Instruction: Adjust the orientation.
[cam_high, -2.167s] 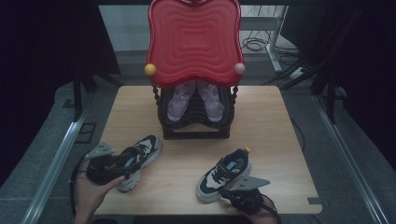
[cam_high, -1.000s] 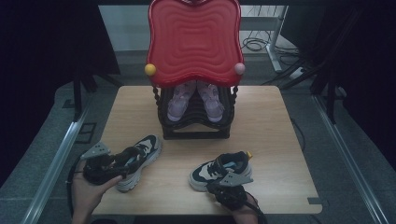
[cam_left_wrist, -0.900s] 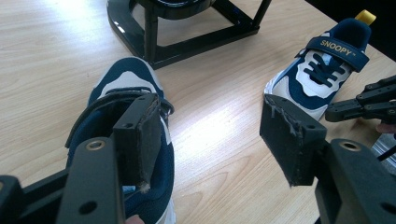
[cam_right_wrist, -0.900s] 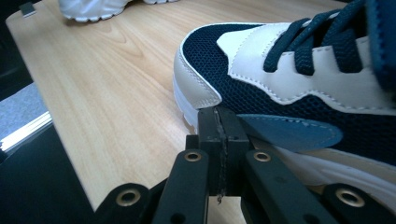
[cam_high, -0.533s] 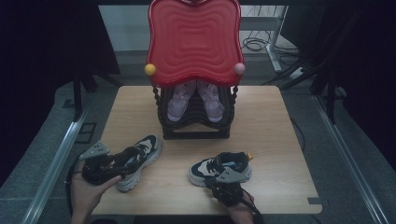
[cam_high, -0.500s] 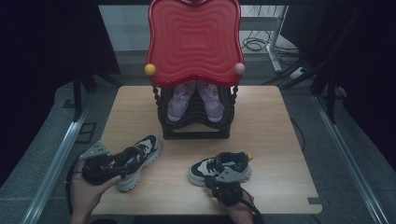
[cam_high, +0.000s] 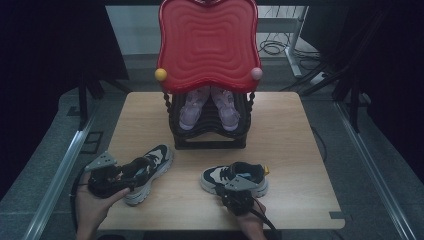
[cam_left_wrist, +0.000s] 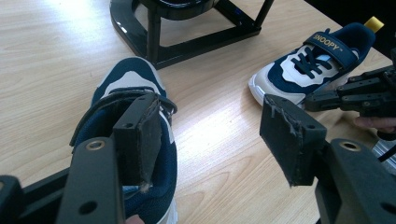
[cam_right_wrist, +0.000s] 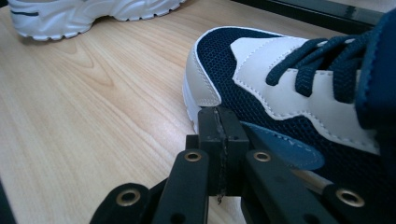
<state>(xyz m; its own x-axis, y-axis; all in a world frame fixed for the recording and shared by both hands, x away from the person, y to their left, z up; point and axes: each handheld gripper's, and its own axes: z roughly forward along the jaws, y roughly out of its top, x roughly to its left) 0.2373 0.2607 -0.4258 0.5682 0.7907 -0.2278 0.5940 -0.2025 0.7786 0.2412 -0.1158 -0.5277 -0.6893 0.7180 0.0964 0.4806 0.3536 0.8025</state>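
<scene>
Two navy-and-white sneakers lie on the wooden table (cam_high: 290, 135). My left gripper (cam_high: 131, 173) (cam_left_wrist: 210, 126) is open at the left sneaker (cam_high: 150, 165) (cam_left_wrist: 135, 93). One pad (cam_left_wrist: 140, 135) sits over that shoe's opening and the other pad (cam_left_wrist: 289, 135) stands off to its side. The right sneaker (cam_high: 235, 177) (cam_right_wrist: 289, 93) lies across the table with its toe to the left. My right gripper (cam_high: 229, 191) (cam_right_wrist: 218, 121) is shut with nothing between its pads, and its tips rest against that shoe's near side by the toe.
A black shoe rack (cam_high: 207, 132) with a red wavy top (cam_high: 207, 45) stands at the middle back of the table, a pink pair (cam_high: 207, 107) inside it. Bare wood lies between the sneakers and to the right. The front edge is close behind both hands.
The right sneaker has swung from lying diagonally to lying across the table. My right gripper has shifted a little left along its near side. The left gripper and its sneaker have stayed put.
</scene>
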